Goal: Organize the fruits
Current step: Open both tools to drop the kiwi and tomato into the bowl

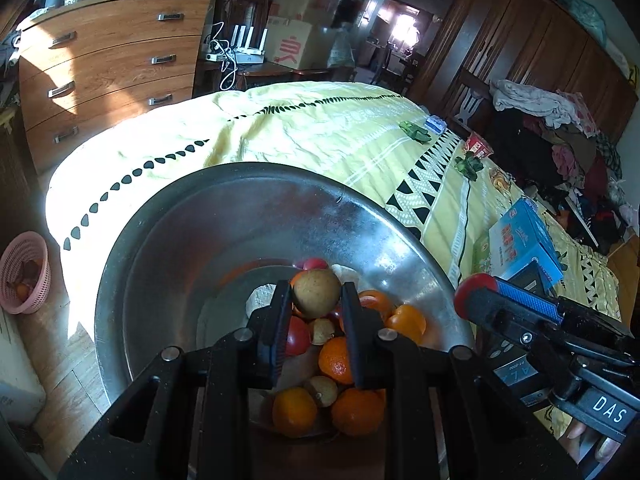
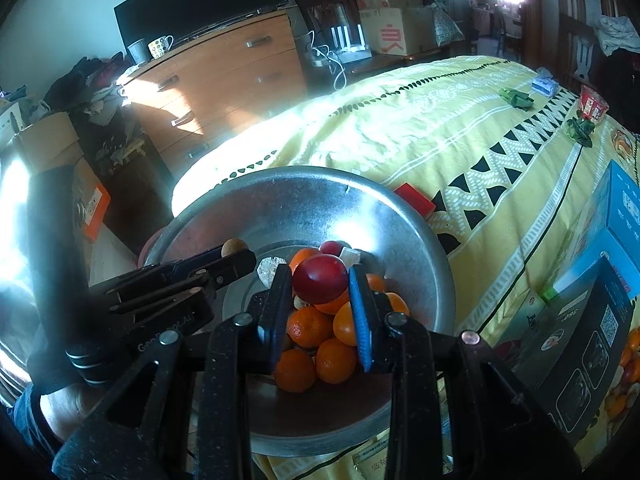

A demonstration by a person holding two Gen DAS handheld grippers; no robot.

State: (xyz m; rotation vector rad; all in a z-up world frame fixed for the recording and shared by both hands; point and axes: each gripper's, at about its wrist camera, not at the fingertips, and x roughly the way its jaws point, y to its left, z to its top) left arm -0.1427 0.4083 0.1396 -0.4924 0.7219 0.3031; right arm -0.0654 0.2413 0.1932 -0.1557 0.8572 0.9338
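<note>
Left wrist, then right wrist: I have one fruit clamped in each gripper above the metal bowl [image 1: 168, 240].

Left wrist view: my left gripper [image 1: 316, 300] is closed on a tan round fruit [image 1: 316, 294], hanging over the orange pile [image 1: 344, 360] at 6 o'clock in the bowl. Right wrist view: my right gripper [image 2: 320, 284] pinches a red fruit [image 2: 320, 283] over the same pile. The left tool sits at 9 o'clock, so neither hand is clearly nearer; both fruits are round, without a long axis.

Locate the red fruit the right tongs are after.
In the right wrist view, the red fruit sits clamped between the right tongs, just above the orange pile in the metal bowl.
</note>
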